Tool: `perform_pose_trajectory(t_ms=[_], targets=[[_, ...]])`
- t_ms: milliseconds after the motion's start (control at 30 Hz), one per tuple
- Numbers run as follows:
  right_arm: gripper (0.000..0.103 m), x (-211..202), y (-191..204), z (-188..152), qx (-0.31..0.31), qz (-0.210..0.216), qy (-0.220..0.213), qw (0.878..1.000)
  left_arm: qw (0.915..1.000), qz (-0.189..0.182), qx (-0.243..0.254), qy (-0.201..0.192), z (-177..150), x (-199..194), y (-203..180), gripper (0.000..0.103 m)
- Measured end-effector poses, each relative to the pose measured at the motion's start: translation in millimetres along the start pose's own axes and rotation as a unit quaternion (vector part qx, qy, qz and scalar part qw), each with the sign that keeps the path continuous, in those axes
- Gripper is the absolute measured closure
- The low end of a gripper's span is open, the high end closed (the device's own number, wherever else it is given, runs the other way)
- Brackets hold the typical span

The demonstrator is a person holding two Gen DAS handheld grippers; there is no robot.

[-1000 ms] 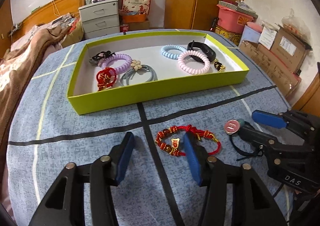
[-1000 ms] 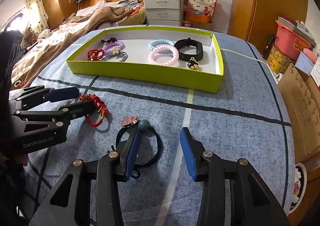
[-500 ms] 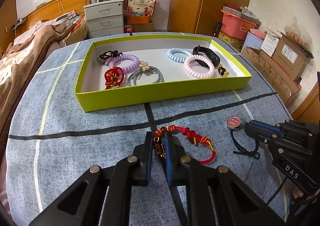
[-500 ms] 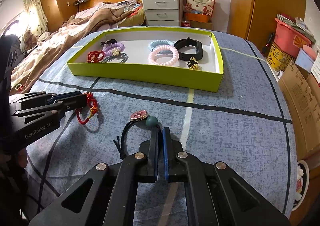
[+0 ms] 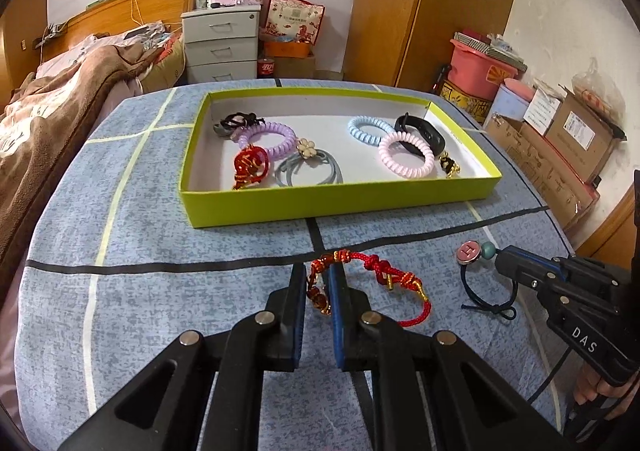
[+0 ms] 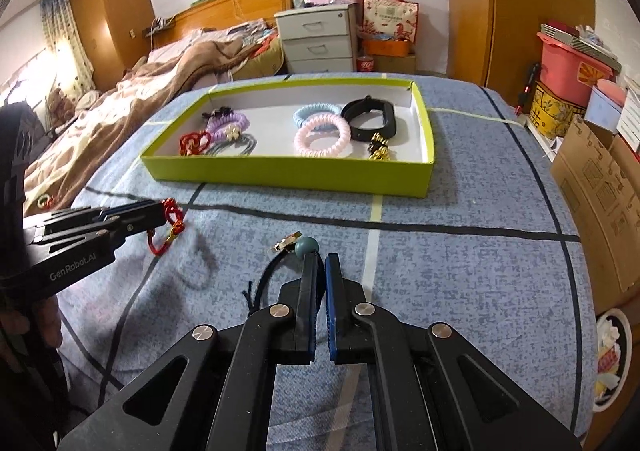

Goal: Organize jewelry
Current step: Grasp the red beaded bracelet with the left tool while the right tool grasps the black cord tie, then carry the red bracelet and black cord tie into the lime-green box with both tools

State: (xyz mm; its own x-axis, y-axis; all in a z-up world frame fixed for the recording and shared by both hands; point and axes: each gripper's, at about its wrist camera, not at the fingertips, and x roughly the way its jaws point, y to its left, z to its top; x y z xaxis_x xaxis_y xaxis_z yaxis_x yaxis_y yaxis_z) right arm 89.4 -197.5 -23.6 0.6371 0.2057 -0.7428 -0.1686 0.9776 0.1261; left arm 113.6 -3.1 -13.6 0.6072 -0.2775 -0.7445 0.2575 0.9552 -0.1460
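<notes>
My left gripper [image 5: 318,271] is shut on a red braided bracelet [image 5: 376,265] with gold beads and holds it just above the blue cloth; it also shows in the right wrist view [image 6: 170,225]. My right gripper [image 6: 318,263] is shut on a black cord hair tie [image 6: 272,271] with a green bead and a pink round charm [image 5: 469,252], lifted a little. The yellow-green tray [image 5: 340,201] lies ahead, holding several hair ties, a red bracelet [image 5: 250,165] and a black band [image 5: 422,131].
The table has a blue cloth [image 5: 160,251] with dark and pale stripes. A bed [image 6: 120,107] lies to the left, white drawers [image 5: 220,45] behind, cardboard boxes [image 5: 560,147] and a pink bin [image 5: 480,69] to the right.
Both grippers closed, the left on the red bracelet and the right on the black hair tie, and both have lifted their items and pulled back slightly from the cloth.
</notes>
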Motion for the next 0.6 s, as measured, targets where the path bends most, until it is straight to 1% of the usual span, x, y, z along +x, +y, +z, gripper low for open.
perform_pose_trajectory(t_ms=[267,367,600], targets=[[0.099,-13.2,0.1,13.0,0.017,0.010,-0.033,0.999,0.9998,0.002,-0.012,-0.016,10.2,-9.2,4.2,0.091],[0.099,-15.1,-0.4,21.4,0.025,0.014,-0.043,0.999,0.9996,-0.004,-0.020,-0.020,17.0,-10.8,6.0,0.091],[0.099,-13.5,0.2,42.6,0.028,0.019,-0.056,0.998,0.9993,-0.003,-0.026,-0.026,34.8,-10.6,10.6,0.091]])
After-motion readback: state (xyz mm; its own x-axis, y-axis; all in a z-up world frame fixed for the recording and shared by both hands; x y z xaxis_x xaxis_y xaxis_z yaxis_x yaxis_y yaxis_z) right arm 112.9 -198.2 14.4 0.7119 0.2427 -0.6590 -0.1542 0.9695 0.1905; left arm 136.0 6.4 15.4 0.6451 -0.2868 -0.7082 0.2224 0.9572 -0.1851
